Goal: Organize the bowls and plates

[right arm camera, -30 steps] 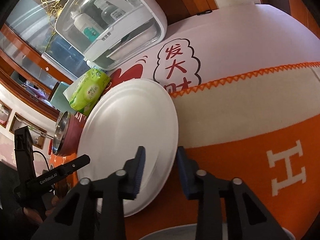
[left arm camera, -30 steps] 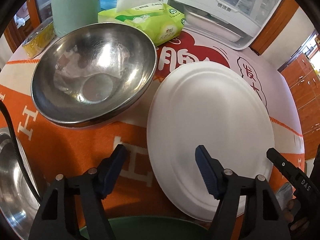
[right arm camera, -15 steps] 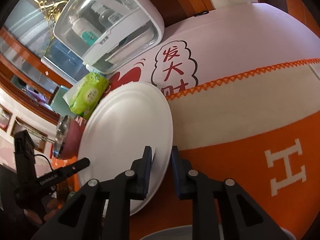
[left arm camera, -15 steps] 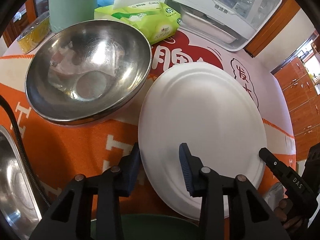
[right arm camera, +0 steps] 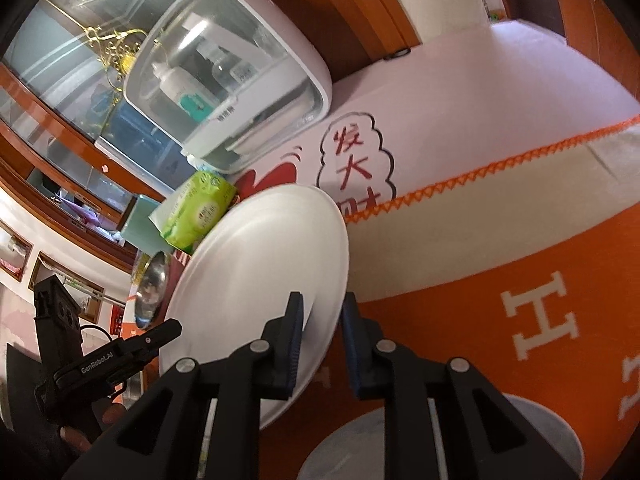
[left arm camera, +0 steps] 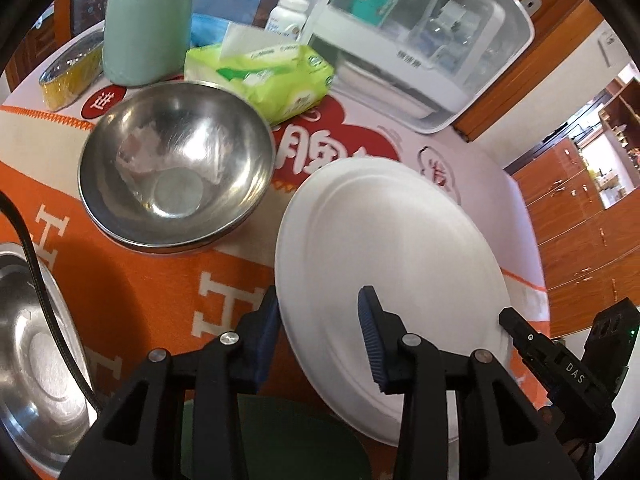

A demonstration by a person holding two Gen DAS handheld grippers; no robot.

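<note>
Gripping the near rim of the white plate (left arm camera: 392, 264) from opposite sides, both grippers are at work. The left gripper (left arm camera: 318, 332) has one blue pad under the plate's left edge and the other pad over its top face, the fingers narrowed around the rim. The right gripper (right arm camera: 320, 334) straddles the plate's (right arm camera: 264, 280) right edge, one pad above and one below, the fingers pinching it with little gap left. The plate tilts, with its far edge over the red print of the orange tablecloth (left arm camera: 152, 280).

At the left gripper's near left lies part of a steel dish (left arm camera: 28, 344), and a dark green object (left arm camera: 280, 432) sits just below the fingers. Beyond, left of the plate and apart from it, a steel bowl (left arm camera: 176, 164) stands upright on the cloth. Behind the bowl lies a green tissue pack (left arm camera: 272, 76), with a pale green container (left arm camera: 146, 36) to its left. Farthest back sits a white cabinet with a clear lid (left arm camera: 420, 40)
</note>
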